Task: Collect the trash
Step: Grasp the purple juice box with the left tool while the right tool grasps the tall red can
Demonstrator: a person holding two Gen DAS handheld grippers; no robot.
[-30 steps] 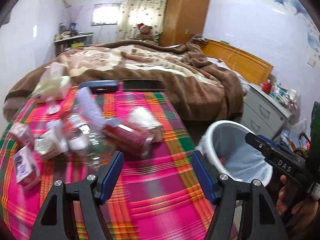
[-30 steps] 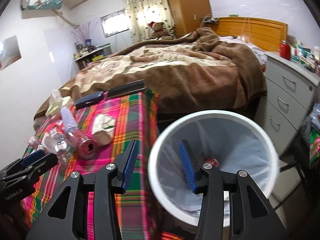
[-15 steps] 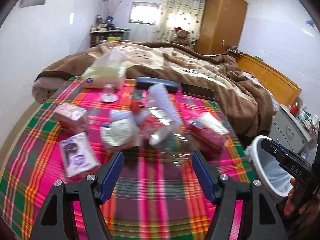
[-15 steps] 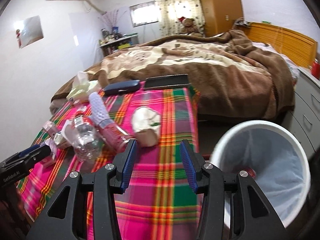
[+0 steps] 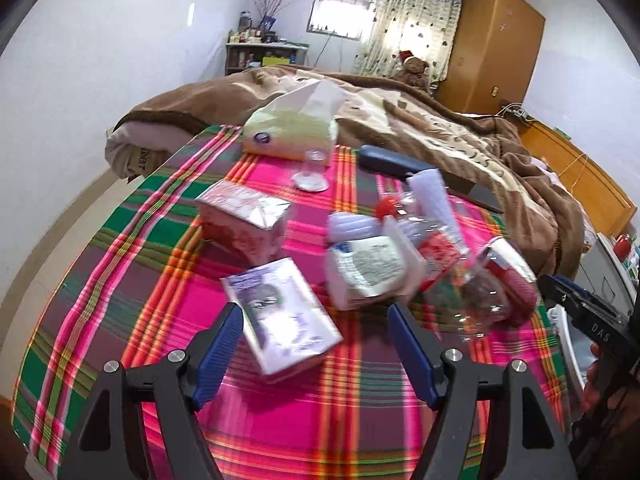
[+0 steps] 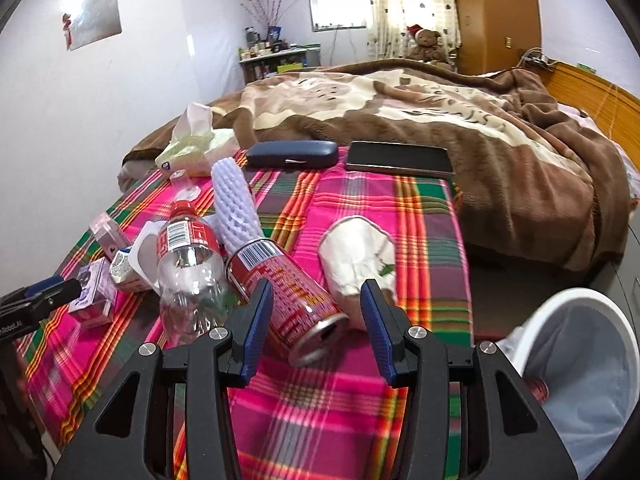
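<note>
Trash lies on a plaid-covered table [image 5: 120,280]. My left gripper [image 5: 316,344] is open and empty, hovering just in front of a purple carton [image 5: 280,320]. Beyond it lie a pink carton [image 5: 244,228] and a white labelled carton [image 5: 368,268]. My right gripper [image 6: 316,320] is open and empty, its jaws either side of the near end of a red can [image 6: 288,292] lying on its side. A clear plastic bottle [image 6: 188,264], a white foam net sleeve [image 6: 234,204] and a crumpled white paper cup [image 6: 356,260] lie beside the can. A white bin [image 6: 580,380] stands at the lower right.
A tissue pack [image 5: 292,128], a small clear glass [image 5: 310,172], a dark glasses case [image 6: 292,154] and a black phone [image 6: 400,158] sit at the table's far side. A bed with a brown blanket [image 6: 460,120] lies behind. Grey drawers [image 5: 612,276] stand right.
Both grippers swung left from the bin toward the table. The left now faces the cartons; the right has come down over the red can. Both stay open.
</note>
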